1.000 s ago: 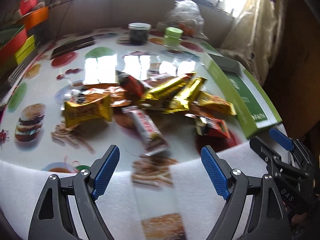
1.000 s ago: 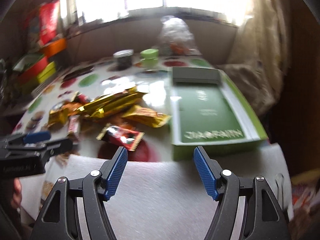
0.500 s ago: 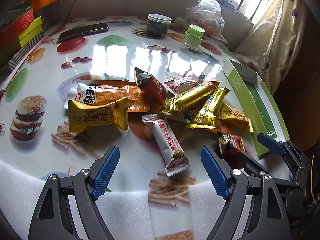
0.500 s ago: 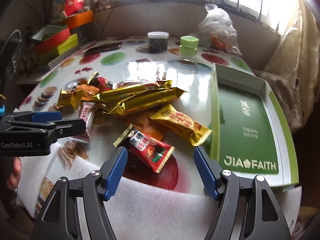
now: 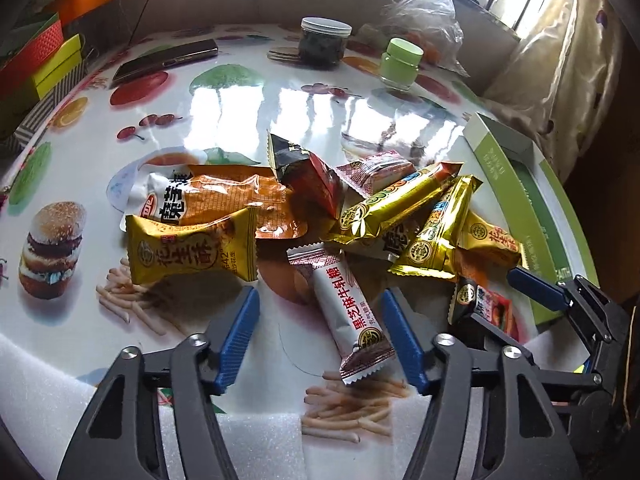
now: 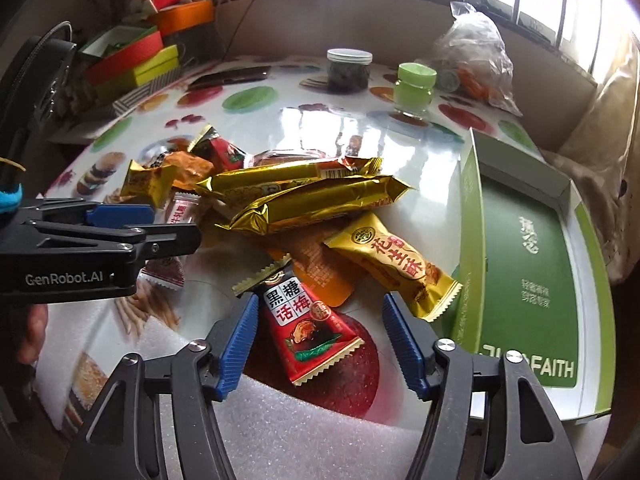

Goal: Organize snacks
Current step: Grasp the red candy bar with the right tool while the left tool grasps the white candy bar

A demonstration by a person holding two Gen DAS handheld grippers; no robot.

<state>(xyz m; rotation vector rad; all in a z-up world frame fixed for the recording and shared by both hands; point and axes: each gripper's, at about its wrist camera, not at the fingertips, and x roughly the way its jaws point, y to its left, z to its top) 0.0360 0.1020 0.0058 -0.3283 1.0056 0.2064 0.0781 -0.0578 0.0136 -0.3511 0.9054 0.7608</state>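
A pile of wrapped snacks lies on the fruit-print table (image 5: 224, 112). In the left wrist view a white bar with red lettering (image 5: 348, 312) lies between the fingers of my left gripper (image 5: 320, 338). Its jaws are closing and the pads stand clear of the wrapper. In the right wrist view a red and black packet (image 6: 308, 320) lies between the fingers of my right gripper (image 6: 320, 344). These jaws are closing too, with no squeeze showing. Behind it are two long gold bars (image 6: 316, 200) and a yellow packet (image 6: 392, 268).
An open green box (image 6: 528, 280) lies at the right table edge. A dark jar (image 5: 325, 42), a green jar (image 5: 400, 64), a phone (image 5: 168, 60) and a plastic bag (image 5: 424, 12) stand at the back. Coloured boxes (image 6: 136, 60) are stacked far left. White foam (image 6: 300, 432) pads the near edge.
Both grippers have come forward and down over the pile, and their jaws have narrowed. The white bar now sits between the left fingers, the red and black packet between the right ones.
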